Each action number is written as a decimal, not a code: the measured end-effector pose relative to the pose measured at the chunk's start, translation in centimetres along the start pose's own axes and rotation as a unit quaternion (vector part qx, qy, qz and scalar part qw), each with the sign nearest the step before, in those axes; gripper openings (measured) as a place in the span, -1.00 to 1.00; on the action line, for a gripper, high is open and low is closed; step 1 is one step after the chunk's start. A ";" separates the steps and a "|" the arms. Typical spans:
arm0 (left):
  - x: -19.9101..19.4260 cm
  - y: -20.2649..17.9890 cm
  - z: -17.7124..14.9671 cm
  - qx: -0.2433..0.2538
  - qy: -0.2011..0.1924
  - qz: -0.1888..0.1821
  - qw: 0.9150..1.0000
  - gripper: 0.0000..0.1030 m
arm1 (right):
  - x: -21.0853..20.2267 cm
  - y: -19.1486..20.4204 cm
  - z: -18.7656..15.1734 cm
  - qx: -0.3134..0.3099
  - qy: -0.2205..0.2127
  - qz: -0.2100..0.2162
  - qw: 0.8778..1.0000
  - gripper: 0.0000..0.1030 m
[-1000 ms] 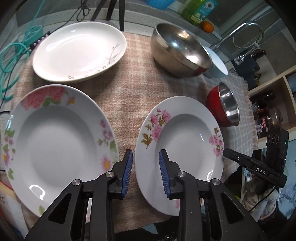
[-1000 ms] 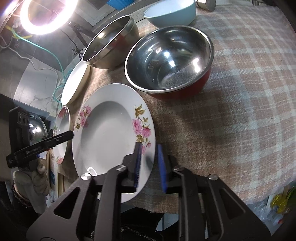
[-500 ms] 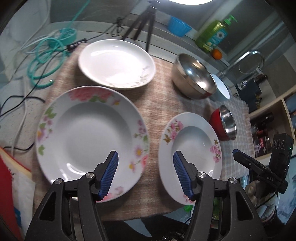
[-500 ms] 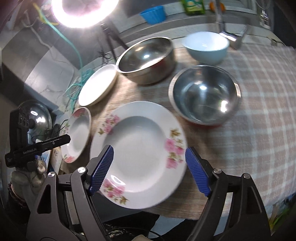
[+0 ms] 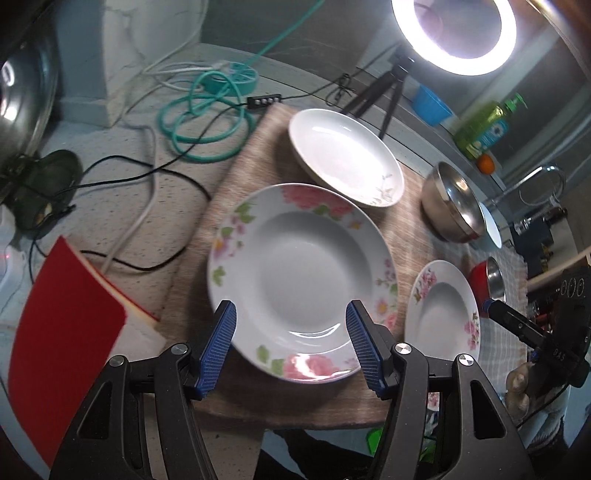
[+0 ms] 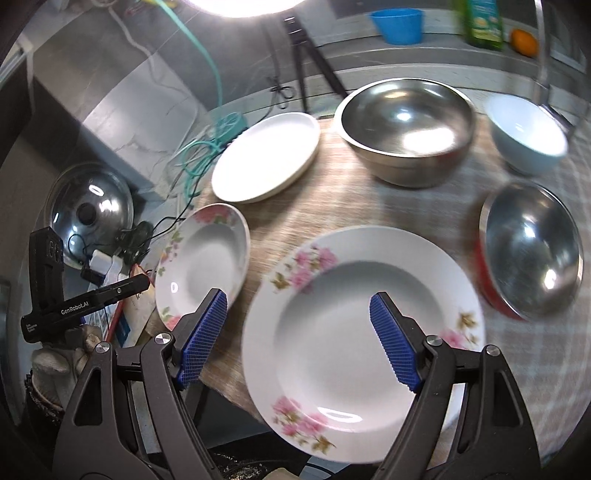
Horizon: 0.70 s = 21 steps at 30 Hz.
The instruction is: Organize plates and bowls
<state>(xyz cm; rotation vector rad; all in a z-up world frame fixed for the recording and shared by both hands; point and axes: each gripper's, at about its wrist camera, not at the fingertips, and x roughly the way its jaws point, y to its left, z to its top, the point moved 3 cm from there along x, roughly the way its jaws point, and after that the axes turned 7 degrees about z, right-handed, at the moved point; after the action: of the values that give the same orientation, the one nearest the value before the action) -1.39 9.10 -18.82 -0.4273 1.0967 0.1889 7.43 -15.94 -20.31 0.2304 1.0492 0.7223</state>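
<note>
My left gripper [image 5: 291, 343] is open and empty above the near rim of a large pink-flowered deep plate [image 5: 301, 280]. My right gripper [image 6: 299, 339] is open and empty over a second flowered plate [image 6: 364, 332], which also shows in the left wrist view [image 5: 441, 314]. A plain white plate [image 5: 345, 157] lies behind. A large steel bowl [image 6: 406, 129], a light blue bowl [image 6: 526, 138] and a red-sided steel bowl [image 6: 532, 251] stand at the back and right. All rest on a checked cloth [image 6: 369, 206].
A red book [image 5: 62, 321], black and teal cables [image 5: 199, 114] and a pot lid [image 6: 92, 210] lie left of the cloth. A ring light on a tripod [image 5: 454, 33], a blue cup [image 6: 397, 22], a soap bottle [image 5: 484, 125] and a tap [image 5: 535, 188] stand behind.
Both grippers have opened wide and pulled back and up from the table. The left one has swung left, from the smaller flowered plate to over the large one.
</note>
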 end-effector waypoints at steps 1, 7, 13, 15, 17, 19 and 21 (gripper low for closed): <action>0.0 0.3 0.0 -0.004 -0.001 0.001 1.000 0.19 | 0.3 0.2 0.2 -0.003 0.003 0.003 1.000 0.60; 0.1 2.1 0.1 -0.024 -0.006 0.006 1.000 0.19 | 2.9 1.8 1.3 -0.015 0.024 0.020 0.999 0.60; 0.7 2.7 0.6 -0.025 -0.006 0.009 1.000 0.19 | 5.3 2.7 2.0 -0.022 0.043 0.029 0.998 0.60; 1.0 2.7 0.8 -0.025 -0.003 0.010 1.000 0.19 | 5.9 2.9 2.2 -0.024 0.048 0.030 0.998 0.60; 1.4 2.7 0.9 -0.024 -0.001 0.008 1.000 0.19 | 6.6 3.1 2.5 -0.023 0.053 0.033 0.998 0.60; 1.8 2.8 1.0 -0.022 0.002 0.010 1.000 0.19 | 7.2 3.3 2.8 -0.026 0.057 0.035 0.997 0.60; 2.1 2.9 1.1 -0.022 0.006 0.013 1.000 0.19 | 7.9 3.6 3.0 -0.032 0.063 0.034 0.997 0.60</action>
<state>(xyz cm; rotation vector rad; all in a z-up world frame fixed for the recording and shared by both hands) -0.58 12.06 -20.99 -0.4537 1.1122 0.2335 10.80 -7.66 -22.60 0.1668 1.1398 0.8393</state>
